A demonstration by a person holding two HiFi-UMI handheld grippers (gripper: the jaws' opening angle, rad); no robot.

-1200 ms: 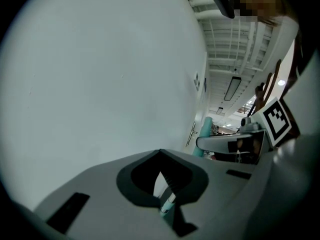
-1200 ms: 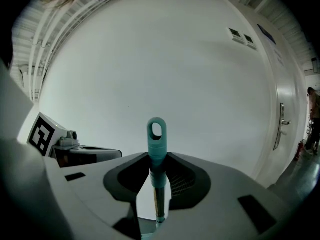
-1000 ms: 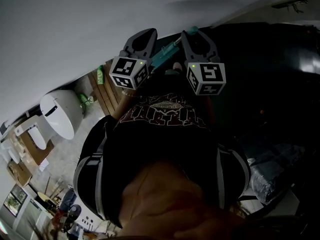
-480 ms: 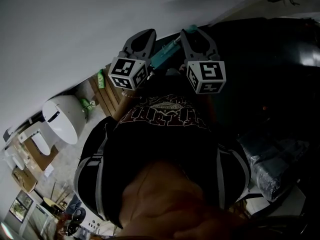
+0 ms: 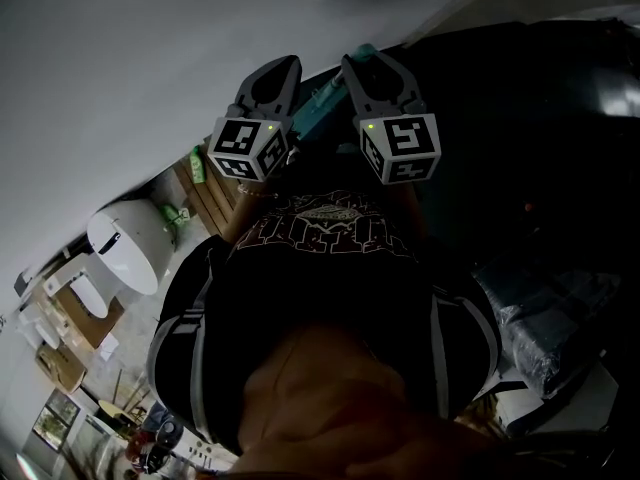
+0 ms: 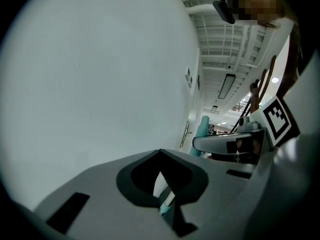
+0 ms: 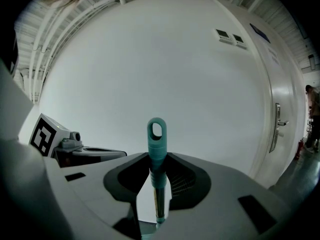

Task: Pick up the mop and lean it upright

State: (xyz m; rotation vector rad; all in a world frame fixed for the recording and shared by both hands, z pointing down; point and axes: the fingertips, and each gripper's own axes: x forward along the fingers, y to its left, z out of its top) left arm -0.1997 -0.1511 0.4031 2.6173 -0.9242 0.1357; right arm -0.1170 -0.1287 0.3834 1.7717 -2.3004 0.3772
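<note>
mop x1 [image 7: 156, 154]: teal handle held up before the white wall [image 5: 150, 58] | grippers x2, side by side | right gripper [image 5: 358, 63]: jaws clamped on handle just below its loop end | left gripper [image 5: 283, 66]: jaws closed on the same handle, farther from loop

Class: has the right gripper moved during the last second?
Yes: the right gripper, holding the mop handle, has shifted slightly left, toward the white rounded unit.

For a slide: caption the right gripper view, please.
Right tongs clamp the teal mop handle, its hanging loop set against a white wall.
</note>
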